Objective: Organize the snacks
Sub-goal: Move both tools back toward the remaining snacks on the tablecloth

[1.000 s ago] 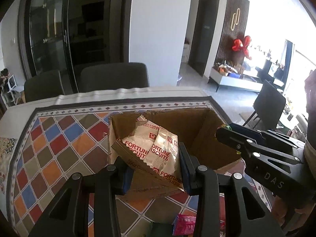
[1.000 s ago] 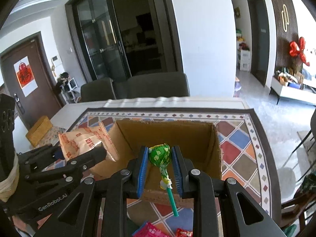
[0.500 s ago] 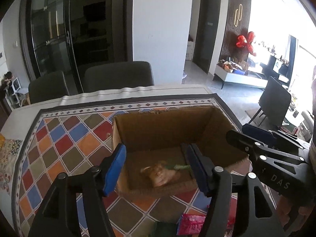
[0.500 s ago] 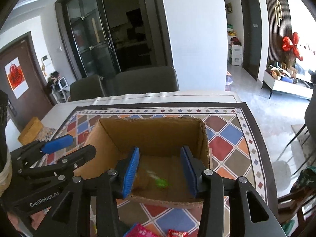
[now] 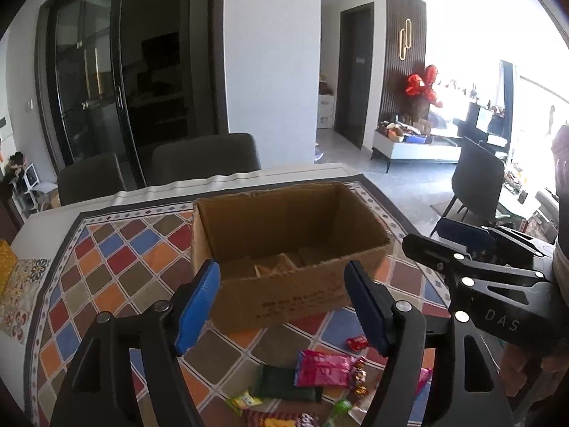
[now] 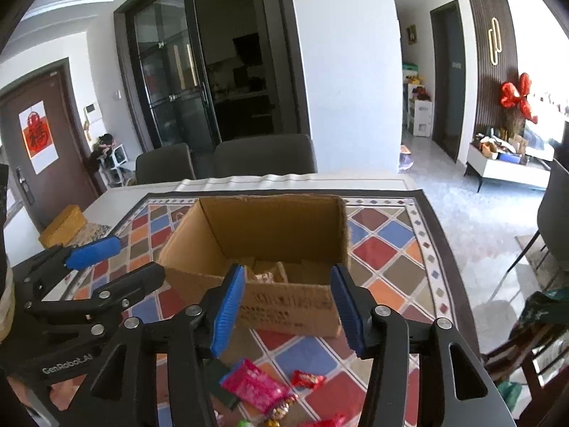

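Some snacks in box (image 6: 284,297) | many snacks (image 5: 320,370) left on table (image 5: 117,270) | left gripper (image 5: 281,307) just opening, empty | right gripper (image 6: 286,311) just opening, empty

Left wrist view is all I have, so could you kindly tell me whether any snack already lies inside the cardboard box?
Observer: Yes. The right wrist view shows what looks like a pale packet on the floor of the cardboard box.
Operator: Thank you. Is the right hand-held gripper carrying anything?
Observer: No. Seen from behind, the right hand-held gripper has open jaws that have just been opening, with nothing between them.
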A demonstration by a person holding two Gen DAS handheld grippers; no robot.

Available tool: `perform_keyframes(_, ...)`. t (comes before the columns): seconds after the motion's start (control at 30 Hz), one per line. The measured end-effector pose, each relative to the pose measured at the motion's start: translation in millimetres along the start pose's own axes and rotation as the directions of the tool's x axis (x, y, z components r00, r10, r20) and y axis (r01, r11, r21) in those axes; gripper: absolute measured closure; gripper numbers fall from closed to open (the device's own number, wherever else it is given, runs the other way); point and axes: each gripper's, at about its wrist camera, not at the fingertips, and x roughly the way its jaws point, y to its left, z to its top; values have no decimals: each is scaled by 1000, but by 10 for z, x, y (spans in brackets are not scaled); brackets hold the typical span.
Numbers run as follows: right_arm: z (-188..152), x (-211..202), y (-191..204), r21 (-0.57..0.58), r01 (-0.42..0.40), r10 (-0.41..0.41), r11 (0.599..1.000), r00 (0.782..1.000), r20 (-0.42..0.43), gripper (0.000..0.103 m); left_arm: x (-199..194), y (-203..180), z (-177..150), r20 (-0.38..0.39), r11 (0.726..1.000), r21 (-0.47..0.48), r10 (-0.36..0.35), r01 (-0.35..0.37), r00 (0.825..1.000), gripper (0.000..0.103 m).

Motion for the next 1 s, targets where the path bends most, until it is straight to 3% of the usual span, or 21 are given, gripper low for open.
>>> perform_keyframes(0.43,-495,-436,-195,-18,36,-37,999,999,-6,46,-239,-421,-439,-17,992,105,-66,67,998,29)
perform_keyframes(0.73,-826,-470,-321,-22,46,-48,999,995,-85,46,-156,-706,-758,-100,966,205,-138,156,985,29)
perform_keyframes(1.0,-1131,-375,-356,-36,50,-56,998,980,-189,46,-28,-859,-998,-175,934,292,-160,207,971,29)
